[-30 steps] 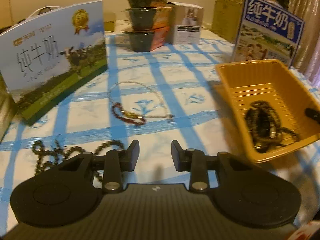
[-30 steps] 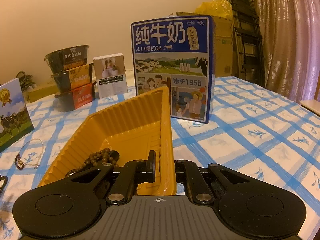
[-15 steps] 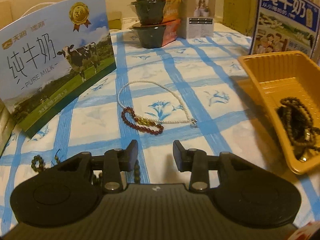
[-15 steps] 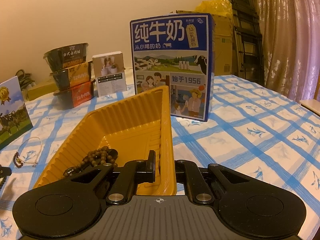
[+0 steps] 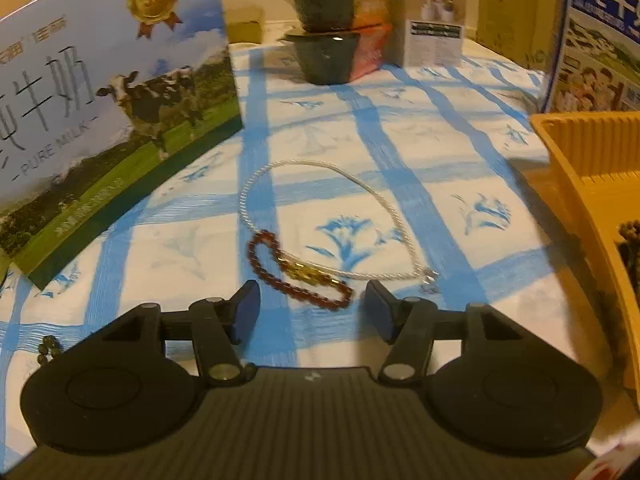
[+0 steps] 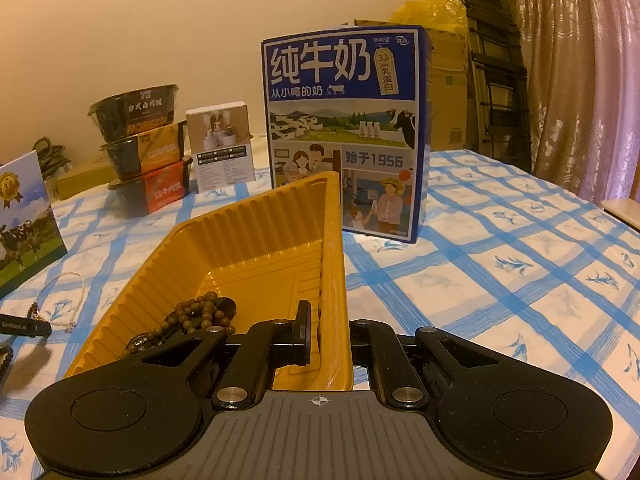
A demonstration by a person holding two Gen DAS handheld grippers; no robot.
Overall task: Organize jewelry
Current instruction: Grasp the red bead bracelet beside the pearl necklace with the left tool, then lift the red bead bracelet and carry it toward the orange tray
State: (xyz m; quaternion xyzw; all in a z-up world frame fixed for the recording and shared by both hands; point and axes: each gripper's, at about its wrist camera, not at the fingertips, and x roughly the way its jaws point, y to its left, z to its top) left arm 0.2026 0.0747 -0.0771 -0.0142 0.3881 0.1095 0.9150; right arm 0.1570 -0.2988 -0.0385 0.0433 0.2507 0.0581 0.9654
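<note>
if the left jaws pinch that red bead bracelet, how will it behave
The red bead bracelet lies in a loose loop, so it is probably floppy and would hang limp. The white cord necklace crosses it at the gold charm, so that may drag along. Its round beads could slip.

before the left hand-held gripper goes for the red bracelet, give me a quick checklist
1. Left hand-held gripper jaws apart, just been opening, nothing between them: ok.
2. Red bracelet lies just ahead of the fingertips, roughly centred: ok.
3. Bracelet free of other jewelry: not ok, the white necklace crosses it at the gold charm.
4. Right hand-held gripper clamped on the tray wall: ok.
5. Room in the tray: ok, brown beads fill only the near end.
6. Dark beads at left clear of the path: cannot tell.
</note>
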